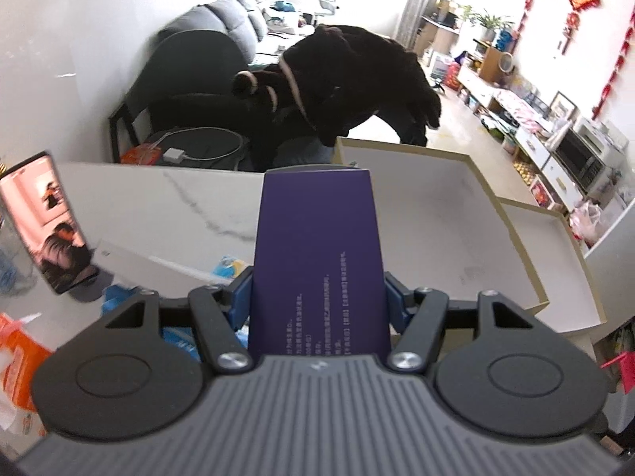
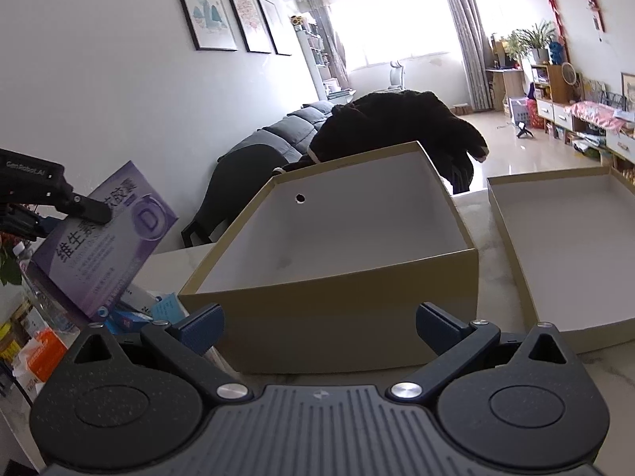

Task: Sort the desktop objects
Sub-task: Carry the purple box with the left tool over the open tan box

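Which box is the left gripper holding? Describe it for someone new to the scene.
Start at the big open cardboard box on the marble table. Left of it, the left gripper grips a flat purple box held above the clutter. It alone is purple, with white print and a large D.

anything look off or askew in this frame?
Nothing damaged or spilled. The purple box is held tilted in the left gripper, clear of the table. The right gripper is open and holds nothing, in front of the open cardboard box. The box's lid lies upturned beside it.
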